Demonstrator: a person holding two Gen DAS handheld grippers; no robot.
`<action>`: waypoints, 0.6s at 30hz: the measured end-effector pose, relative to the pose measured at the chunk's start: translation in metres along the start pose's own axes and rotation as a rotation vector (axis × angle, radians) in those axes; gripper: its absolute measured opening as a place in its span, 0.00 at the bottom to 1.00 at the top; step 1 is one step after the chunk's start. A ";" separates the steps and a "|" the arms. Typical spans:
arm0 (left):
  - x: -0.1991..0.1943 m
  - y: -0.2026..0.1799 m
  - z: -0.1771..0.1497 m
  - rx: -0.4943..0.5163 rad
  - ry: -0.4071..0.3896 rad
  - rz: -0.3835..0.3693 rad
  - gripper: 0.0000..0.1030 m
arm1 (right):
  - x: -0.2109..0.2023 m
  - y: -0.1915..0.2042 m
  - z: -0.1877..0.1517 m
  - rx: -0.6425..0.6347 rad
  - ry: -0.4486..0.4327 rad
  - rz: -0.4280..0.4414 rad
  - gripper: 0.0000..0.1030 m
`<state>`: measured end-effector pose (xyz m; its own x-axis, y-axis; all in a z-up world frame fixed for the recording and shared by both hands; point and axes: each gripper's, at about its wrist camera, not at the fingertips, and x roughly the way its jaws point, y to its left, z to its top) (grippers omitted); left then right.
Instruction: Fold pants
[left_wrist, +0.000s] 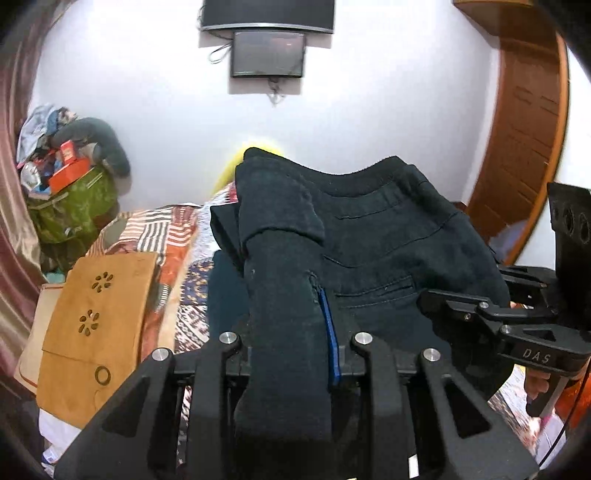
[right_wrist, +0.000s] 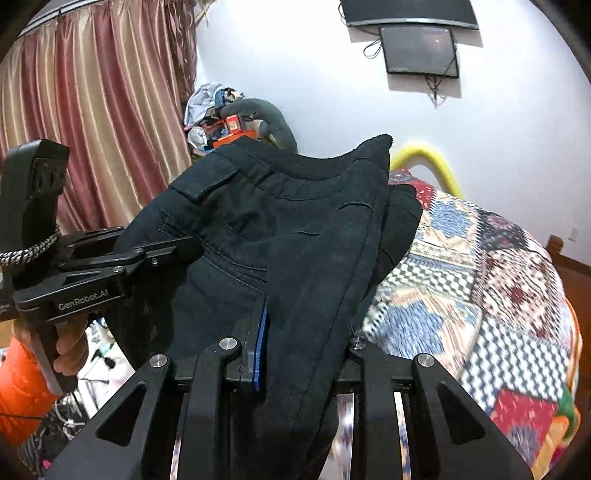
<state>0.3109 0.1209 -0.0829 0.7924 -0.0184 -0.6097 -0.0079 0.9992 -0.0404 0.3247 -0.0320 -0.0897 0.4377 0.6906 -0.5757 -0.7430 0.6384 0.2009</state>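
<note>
Dark navy pants (left_wrist: 369, 236) hang in the air above the bed, waistband uppermost, held at both ends. My left gripper (left_wrist: 291, 332) is shut on one side of the waistband; a blue finger pad (left_wrist: 328, 343) shows beside the cloth. My right gripper (right_wrist: 295, 332) is shut on the other side, with its blue pad (right_wrist: 260, 350) against the fabric. The pants (right_wrist: 280, 229) fill the middle of the right wrist view. Each gripper shows in the other's view: the right one (left_wrist: 517, 325), the left one (right_wrist: 92, 273).
A patchwork quilt (right_wrist: 480, 295) covers the bed below. A tan perforated board (left_wrist: 96, 325) lies at the left. A green bag with clutter (left_wrist: 74, 206) stands by the curtain (right_wrist: 92, 110). A wall screen (left_wrist: 267, 51) and a wooden door (left_wrist: 524, 129) are behind.
</note>
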 end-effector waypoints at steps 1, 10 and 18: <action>0.009 0.008 0.001 -0.009 0.005 0.005 0.25 | 0.010 0.000 0.004 -0.001 0.004 0.001 0.20; 0.134 0.081 -0.023 -0.092 0.121 0.064 0.26 | 0.132 -0.019 0.009 0.005 0.131 0.010 0.20; 0.233 0.120 -0.084 -0.154 0.314 0.079 0.39 | 0.208 -0.040 -0.029 -0.043 0.341 -0.073 0.32</action>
<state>0.4431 0.2329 -0.2963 0.5598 0.0247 -0.8283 -0.1730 0.9810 -0.0877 0.4310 0.0768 -0.2403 0.3014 0.4860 -0.8203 -0.7402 0.6616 0.1201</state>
